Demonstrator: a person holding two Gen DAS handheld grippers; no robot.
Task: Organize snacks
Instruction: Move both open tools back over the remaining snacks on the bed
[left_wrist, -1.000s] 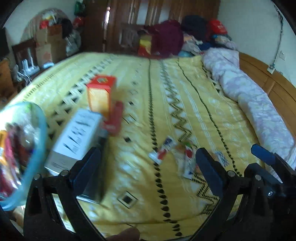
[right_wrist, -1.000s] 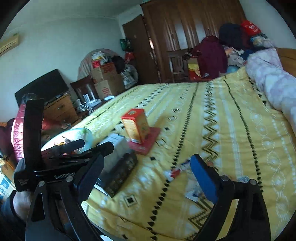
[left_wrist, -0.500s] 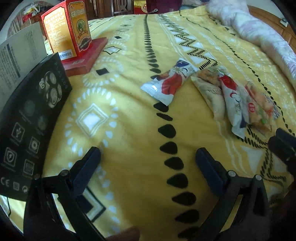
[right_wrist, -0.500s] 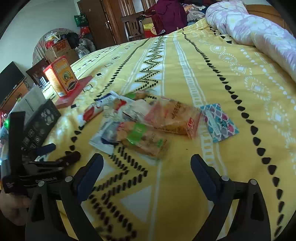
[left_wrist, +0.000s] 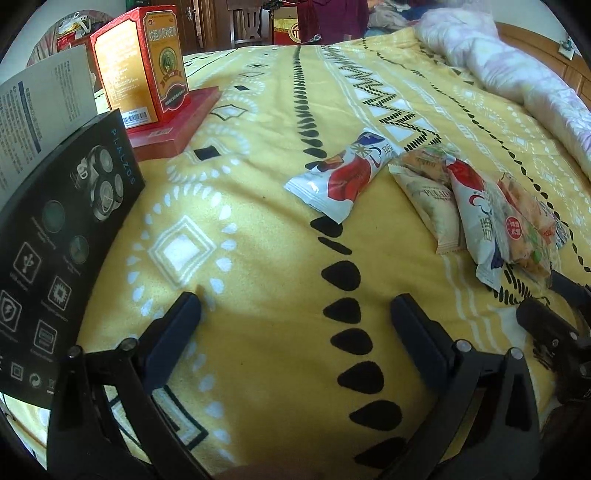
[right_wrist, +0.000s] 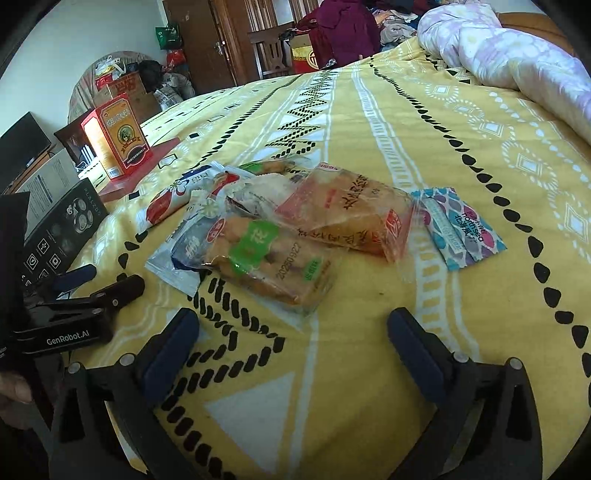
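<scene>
Spread wide, both grippers hang over a yellow blanket (right_wrist: 369, 369); the right gripper (right_wrist: 291, 332) is opening its jaws with nothing between them, and the left gripper (left_wrist: 295, 317) is empty too. Beyond the right one lies a pile of snack packets (right_wrist: 280, 236), with a small patterned packet (right_wrist: 461, 229) just beside it.

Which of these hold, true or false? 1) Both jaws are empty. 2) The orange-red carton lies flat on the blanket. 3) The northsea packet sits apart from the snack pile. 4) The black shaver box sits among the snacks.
1) True: left gripper and right gripper hold nothing; the right's jaws are opening.
2) False: the orange-red carton stands upright on a flat red box.
3) True: the northsea packet lies beside the snack pile.
4) False: the black shaver box is off to the side.
</scene>
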